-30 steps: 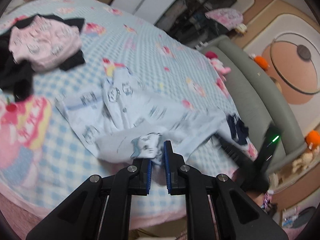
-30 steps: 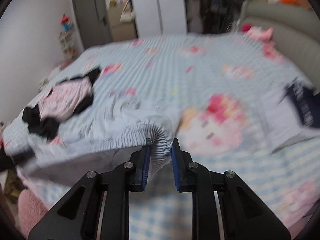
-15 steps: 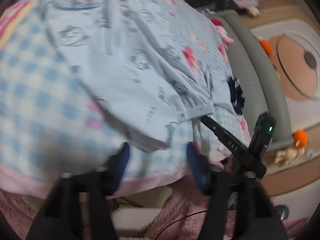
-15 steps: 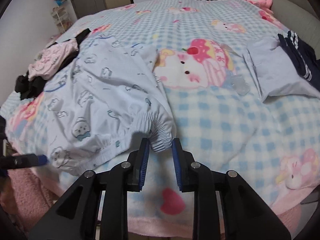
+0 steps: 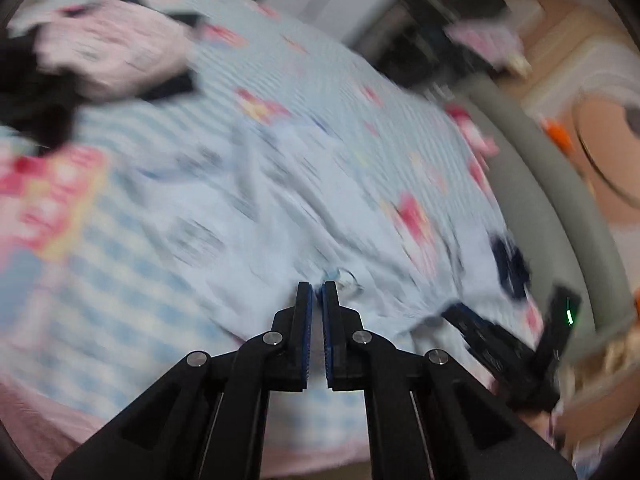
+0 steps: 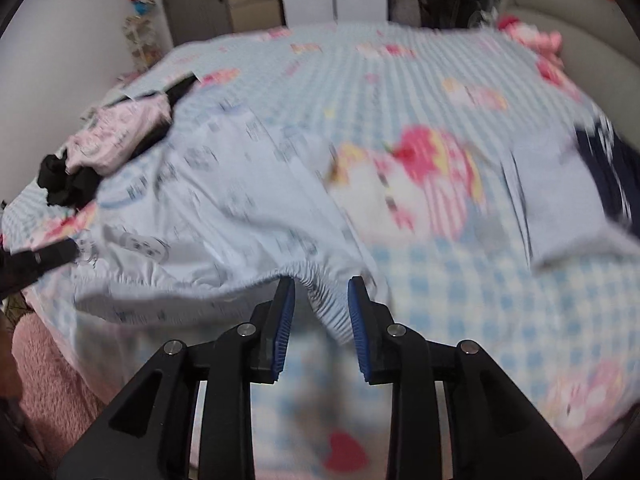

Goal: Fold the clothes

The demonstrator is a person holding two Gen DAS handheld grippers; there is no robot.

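A pale blue printed garment (image 5: 280,208) lies spread on the checked bed cover (image 5: 120,272). My left gripper (image 5: 318,292) is at the garment's near edge, its jaws pinched shut on the hem, though the view is blurred. In the right wrist view the same garment (image 6: 224,200) shows its gathered elastic waistband (image 6: 328,304) between the jaws of my right gripper (image 6: 322,292). Those jaws are opening and the pads stand slightly off the band. The left gripper (image 6: 40,260) is visible at the garment's far left edge.
A pink and black clothes pile (image 6: 120,136) sits at the bed's left. A folded pale item (image 6: 560,184) and a navy garment (image 6: 604,168) lie at the right. A grey padded headboard (image 5: 540,184) runs along the far side, and a pink rug (image 6: 48,380) lies below.
The left gripper opened wide, then shut again on the garment's edge. The right jaws have widened around the waistband. Both grippers came down and the garment now lies on the bed.
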